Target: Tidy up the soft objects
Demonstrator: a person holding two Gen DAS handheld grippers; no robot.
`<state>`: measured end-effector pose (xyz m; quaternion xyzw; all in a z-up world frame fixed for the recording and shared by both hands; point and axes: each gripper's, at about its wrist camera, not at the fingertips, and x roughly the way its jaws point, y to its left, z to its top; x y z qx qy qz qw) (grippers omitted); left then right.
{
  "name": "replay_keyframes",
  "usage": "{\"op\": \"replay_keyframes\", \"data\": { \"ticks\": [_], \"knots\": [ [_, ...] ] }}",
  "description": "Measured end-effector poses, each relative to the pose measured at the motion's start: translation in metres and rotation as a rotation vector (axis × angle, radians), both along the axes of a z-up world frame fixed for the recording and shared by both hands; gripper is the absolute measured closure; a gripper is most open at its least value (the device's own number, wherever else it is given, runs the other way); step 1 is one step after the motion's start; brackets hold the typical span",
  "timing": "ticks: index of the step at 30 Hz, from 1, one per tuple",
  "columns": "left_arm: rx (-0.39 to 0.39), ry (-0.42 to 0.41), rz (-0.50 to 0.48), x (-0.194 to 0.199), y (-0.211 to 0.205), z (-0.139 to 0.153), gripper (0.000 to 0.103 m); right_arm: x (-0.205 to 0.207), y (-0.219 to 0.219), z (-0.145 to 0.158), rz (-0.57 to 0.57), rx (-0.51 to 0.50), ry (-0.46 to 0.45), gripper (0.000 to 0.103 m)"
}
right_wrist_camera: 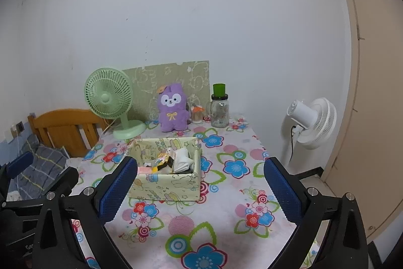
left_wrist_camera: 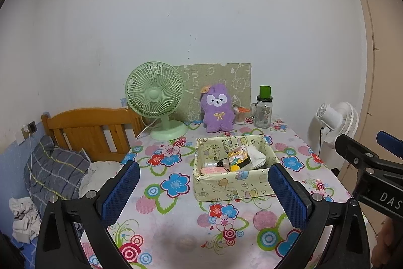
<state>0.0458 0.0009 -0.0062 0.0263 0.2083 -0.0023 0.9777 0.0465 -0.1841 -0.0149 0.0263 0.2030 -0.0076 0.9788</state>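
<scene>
A purple plush toy [left_wrist_camera: 218,107] sits upright at the back of the flowered table, against a green patterned board; it also shows in the right wrist view [right_wrist_camera: 173,107]. A pale yellow fabric box [left_wrist_camera: 235,183] stands mid-table and holds a white folded cloth [left_wrist_camera: 257,156], a yellow-black soft item [left_wrist_camera: 238,160] and small packets; the box also shows in the right wrist view [right_wrist_camera: 166,187]. My left gripper [left_wrist_camera: 204,193] is open and empty, above the table in front of the box. My right gripper [right_wrist_camera: 200,187] is open and empty, just right of the box's front.
A green desk fan [left_wrist_camera: 156,97] stands back left of the plush. A glass jar with a green lid [left_wrist_camera: 263,110] stands to its right. A white floor fan [right_wrist_camera: 312,122] is beyond the table's right edge. A wooden bed headboard [left_wrist_camera: 88,127] and grey pillow [left_wrist_camera: 55,168] lie left.
</scene>
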Motion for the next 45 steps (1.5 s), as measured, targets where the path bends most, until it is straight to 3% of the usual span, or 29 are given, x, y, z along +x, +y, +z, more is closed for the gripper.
{"op": "replay_keyframes", "data": {
  "ticks": [45],
  "knots": [
    [-0.051, 0.014, -0.013, 0.0009, 0.0061, -0.0031, 0.0, 0.0012, 0.0008, -0.0051, -0.005, 0.005, 0.012, 0.001]
  ]
}}
